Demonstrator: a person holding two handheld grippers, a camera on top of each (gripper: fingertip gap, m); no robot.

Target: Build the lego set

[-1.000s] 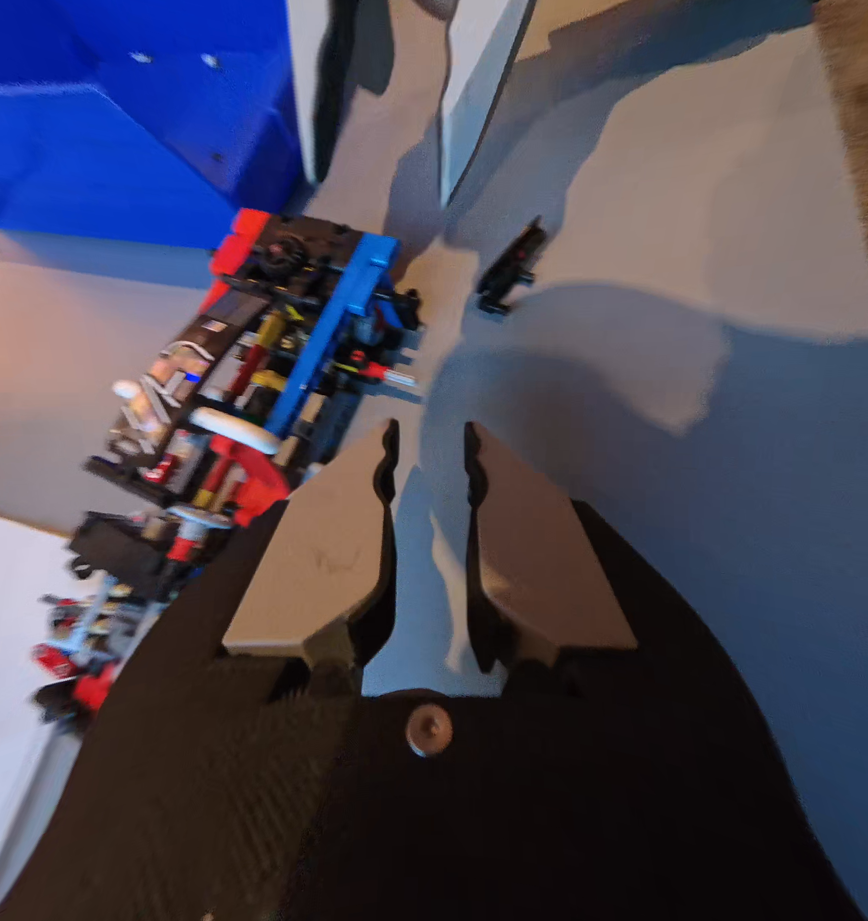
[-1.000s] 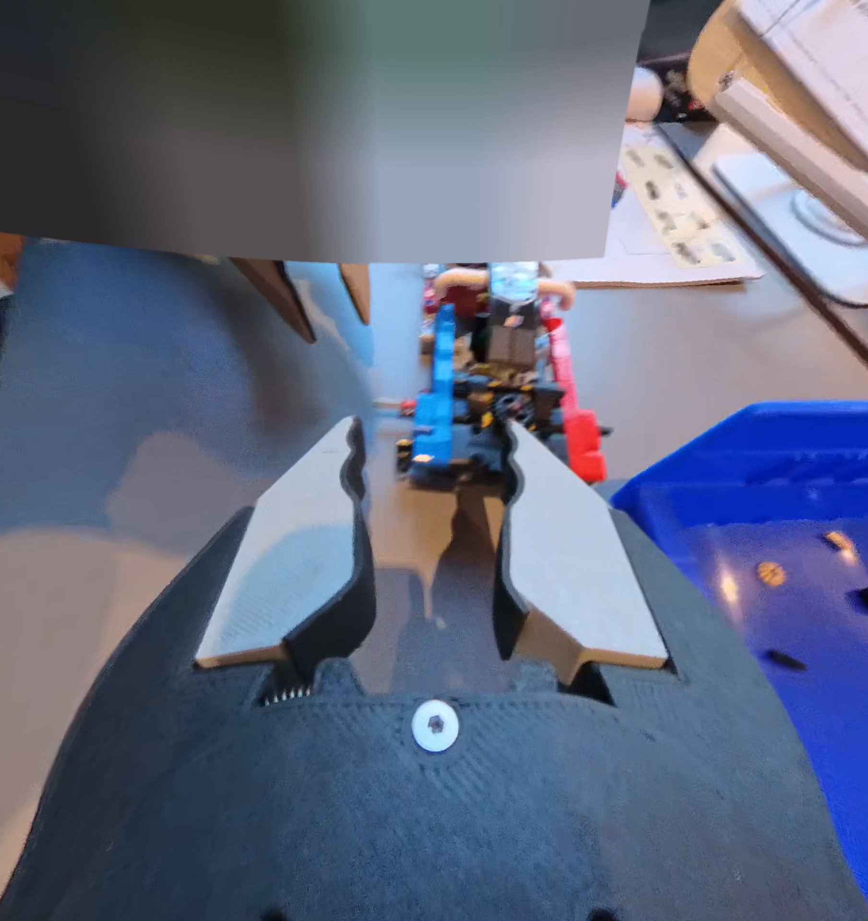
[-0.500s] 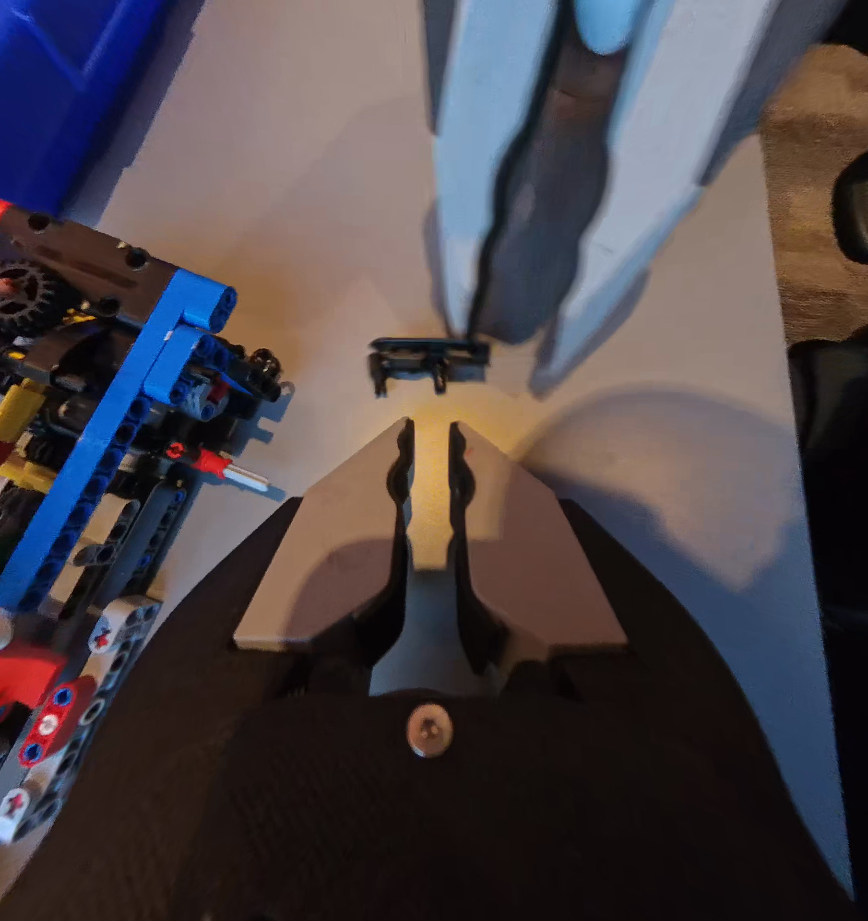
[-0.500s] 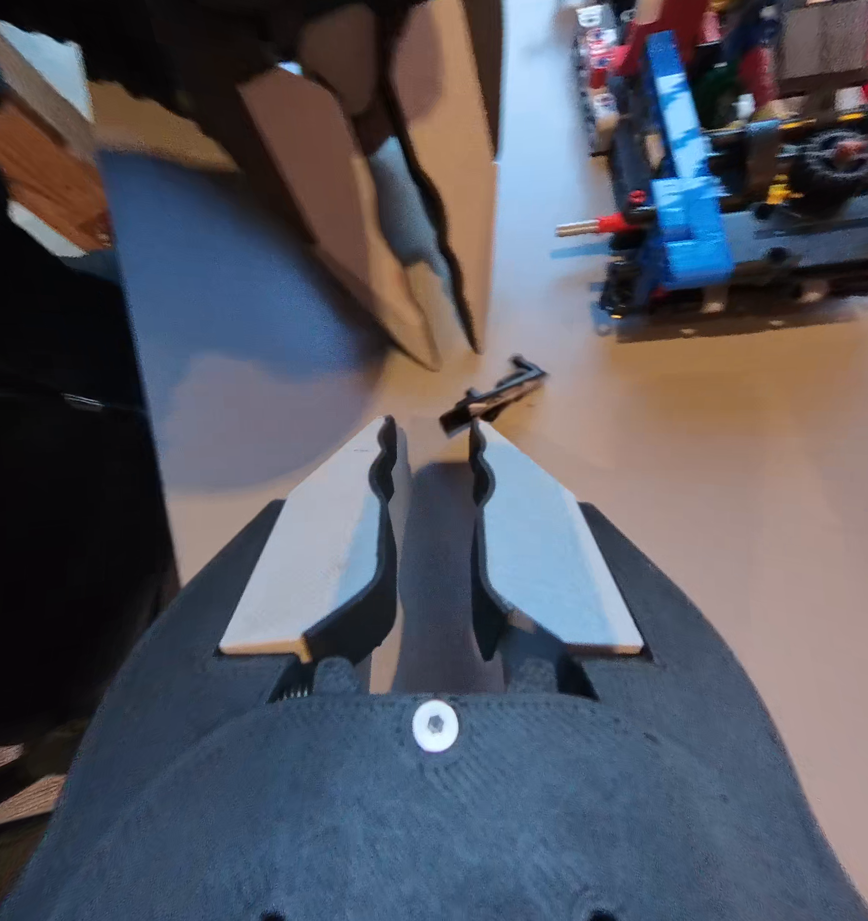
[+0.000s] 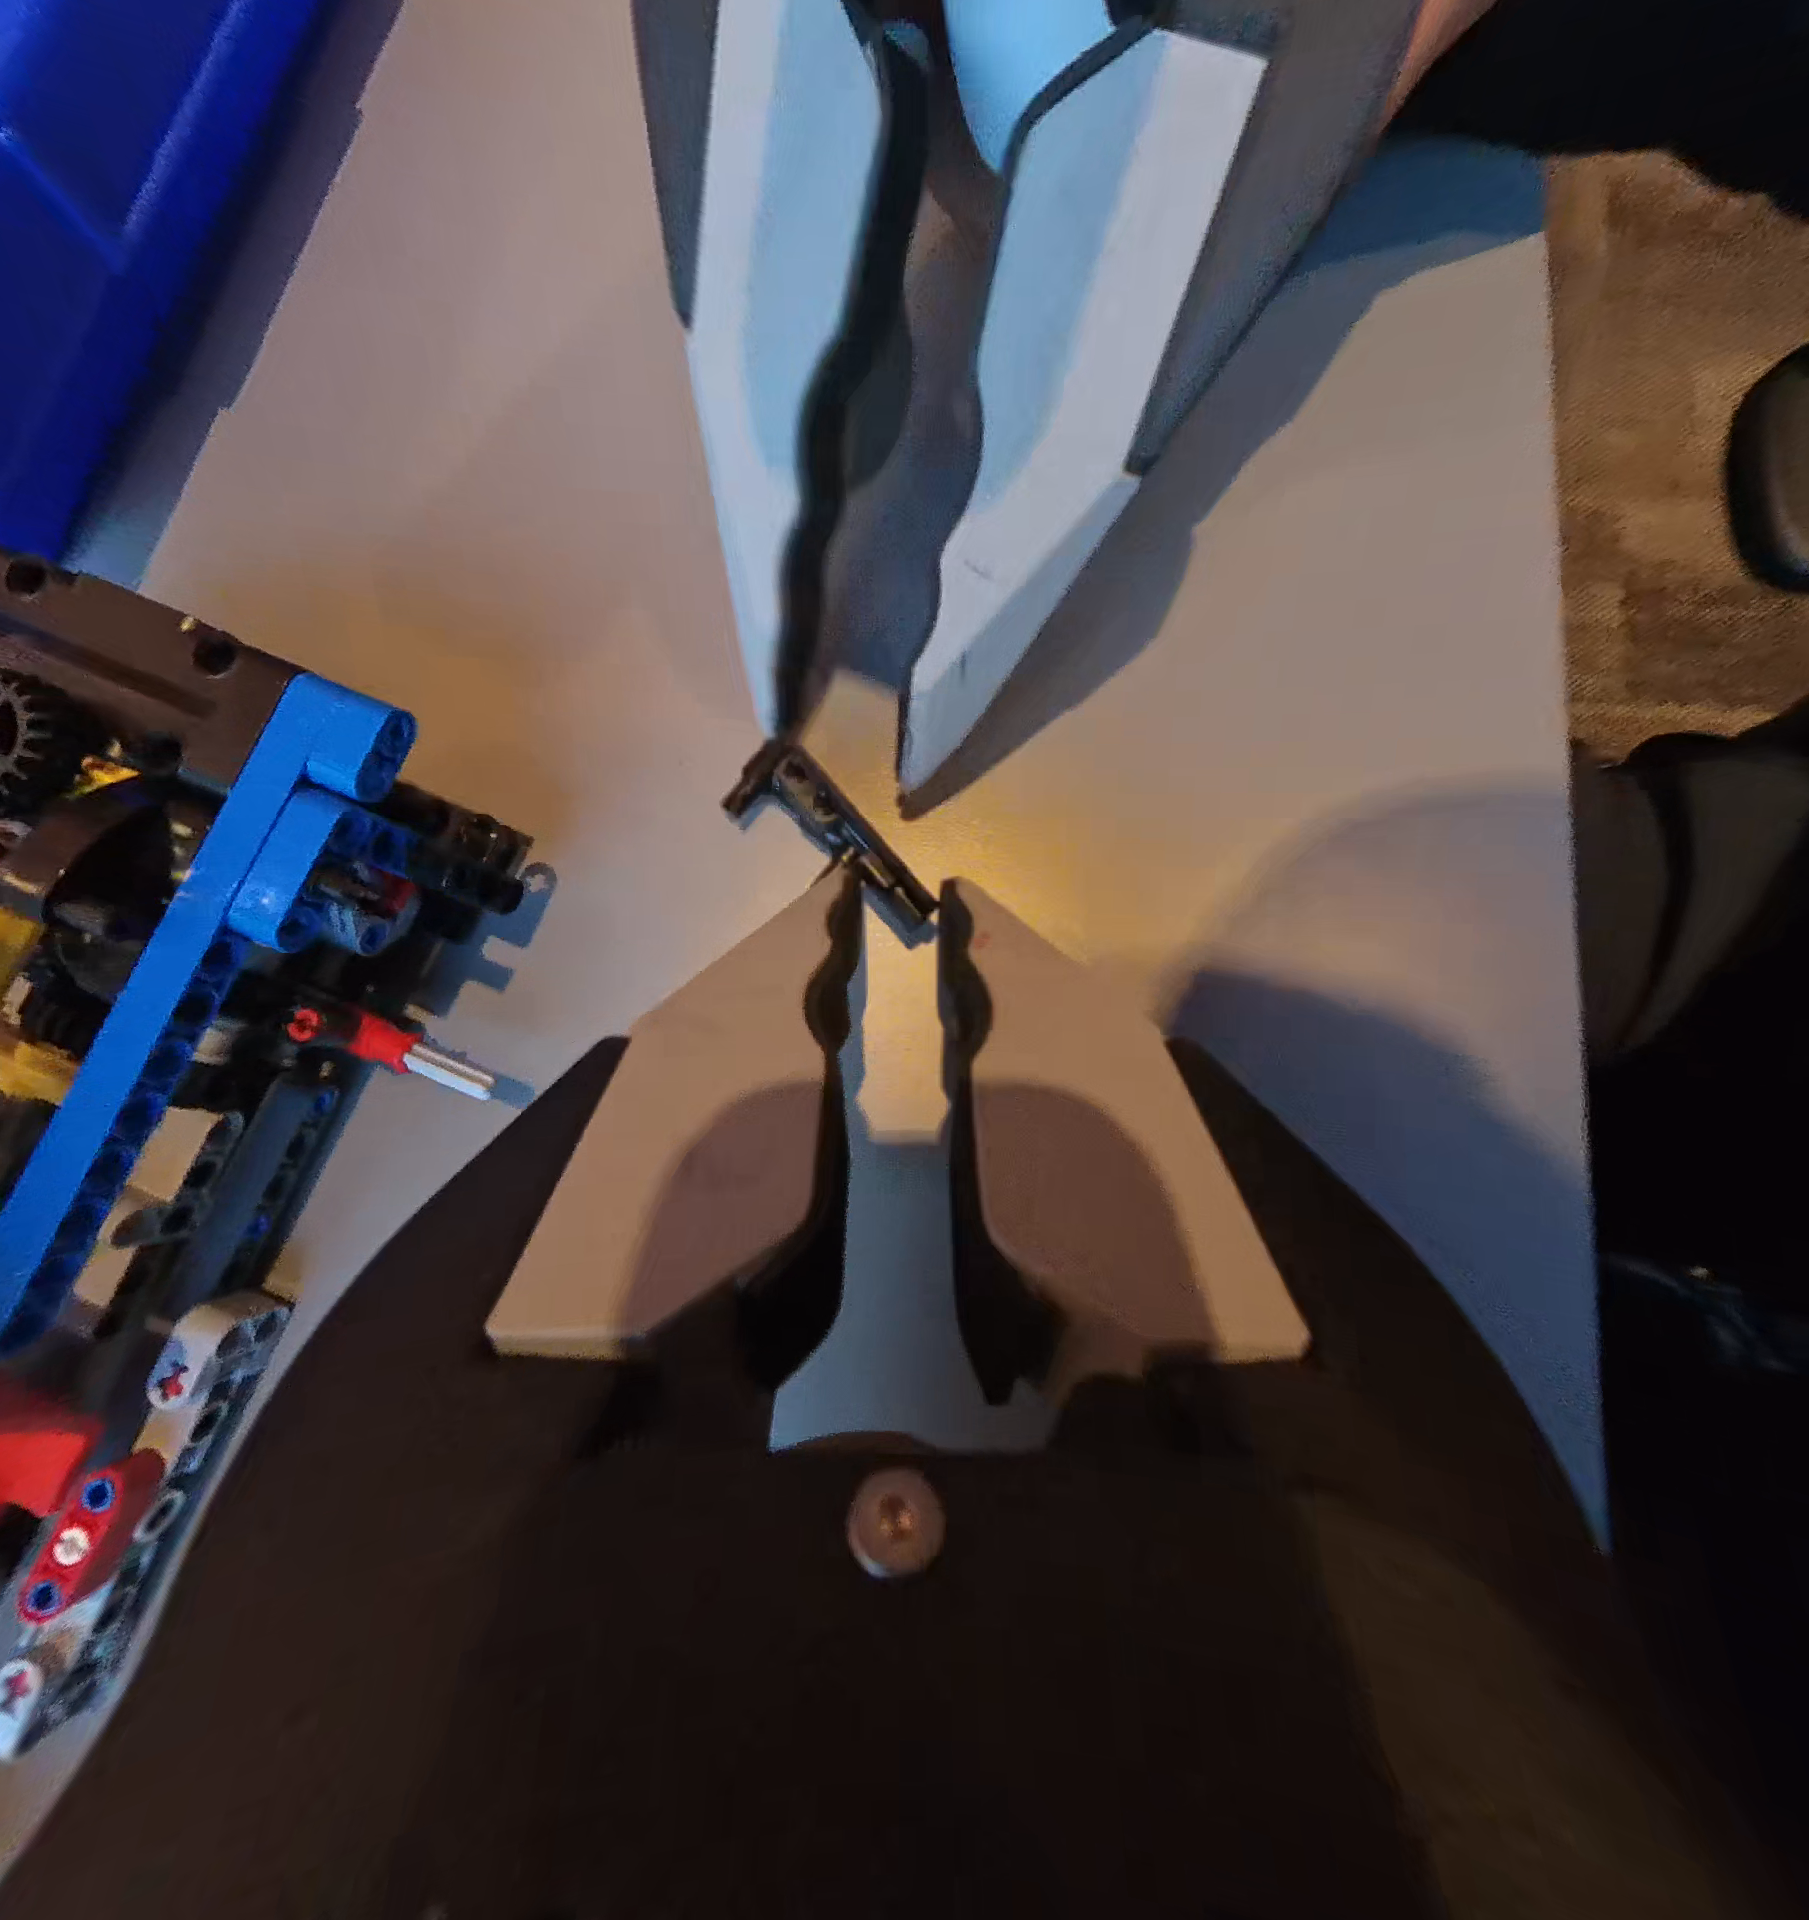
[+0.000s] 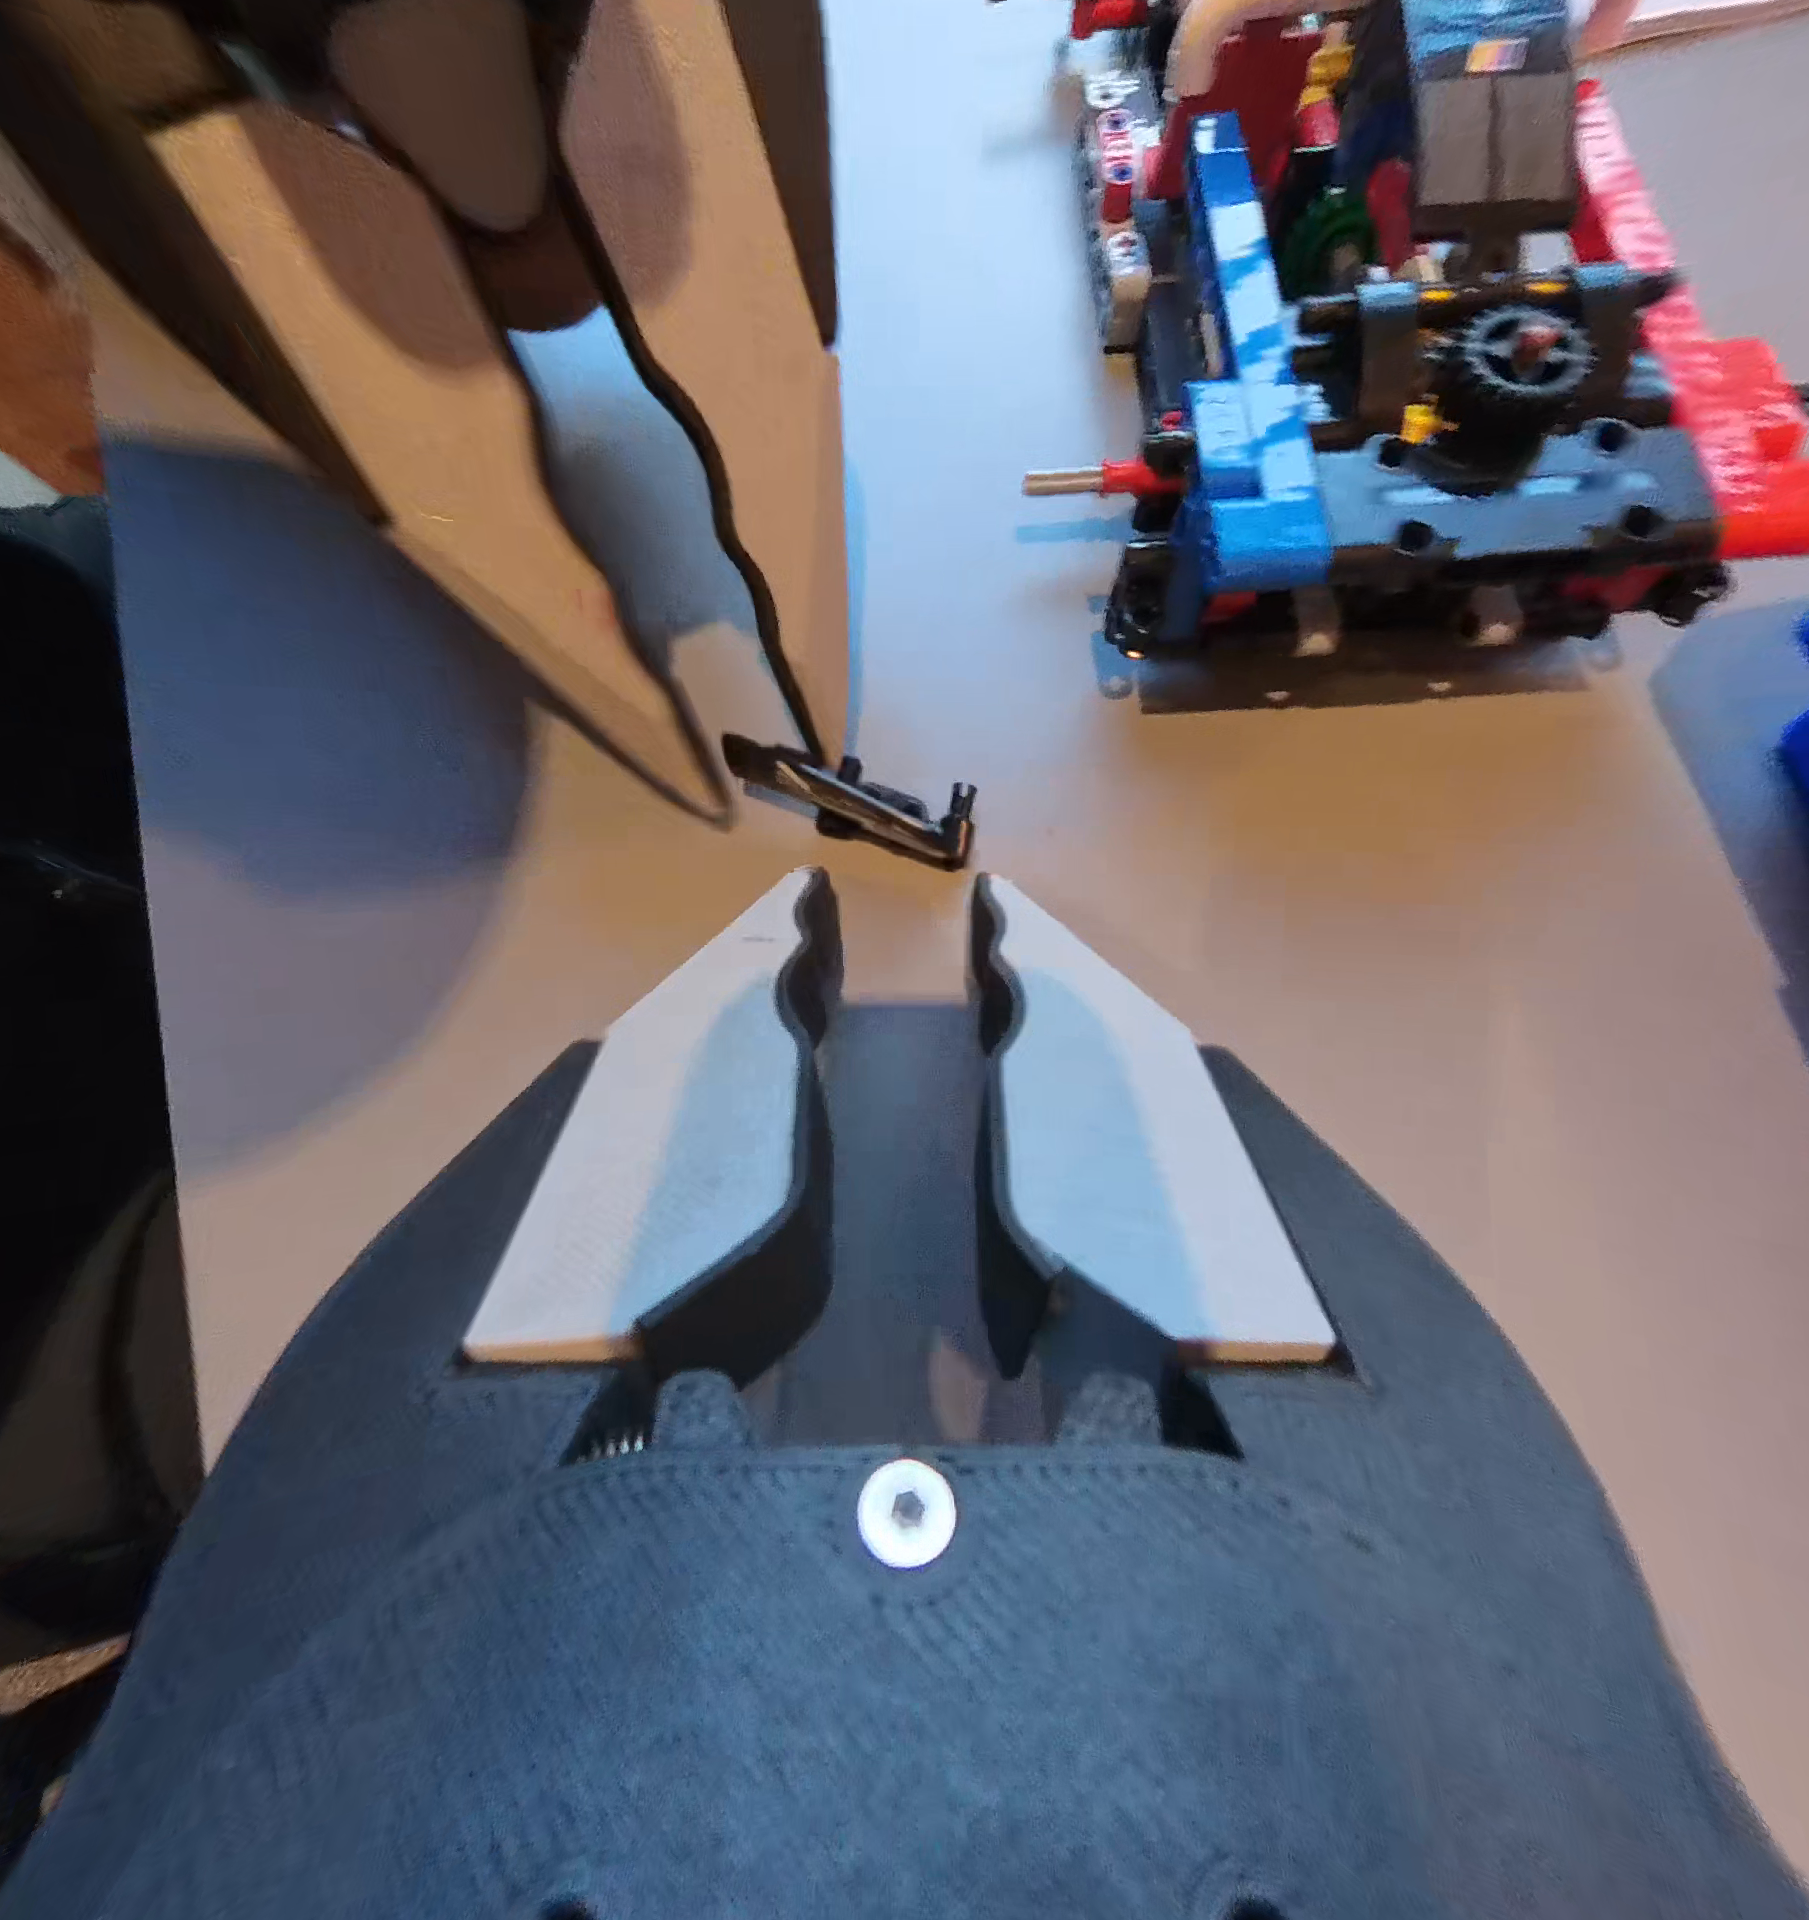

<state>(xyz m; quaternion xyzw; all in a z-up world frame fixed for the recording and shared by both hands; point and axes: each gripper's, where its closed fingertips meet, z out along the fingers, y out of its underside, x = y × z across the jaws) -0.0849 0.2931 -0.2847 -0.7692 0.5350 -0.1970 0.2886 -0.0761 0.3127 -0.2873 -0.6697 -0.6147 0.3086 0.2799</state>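
Two hand-held grippers meet tip to tip over a small black lego piece (image 5: pixel 838 831) lying on a pale tabletop (image 5: pixel 484 416). In the left wrist view, the left gripper (image 5: pixel 898 896) reaches in from below with its jaws parted by a narrow gap; one end of the slim black part sits at that gap, just off the fingertips (image 5: pixel 957 904), and whether it is actually gripped cannot be told. The right gripper (image 5: pixel 843 743) comes in from the top of the same view, jaws somewhat wider apart, one tip at the far end of the piece and the other clear of it.

The right wrist view shows the same meeting from the other side. The right gripper (image 6: pixel 900 878) is open and holds nothing, with the black piece (image 6: pixel 858 805) just beyond its tips. The left gripper (image 6: pixel 770 774) slants down from the upper left, its tips straddling or touching the near end of the part.

The half-built lego model (image 6: pixel 1419 416), a chassis of blue beams, red beams, black frames and a dark gear, stands well apart on the table to the right. A blue bin (image 5: pixel 69 187) sits behind the model (image 5: pixel 152 1039) in the left wrist view. No brand name or readable writing shows, though a few small stickers on the model are too blurred to make out.
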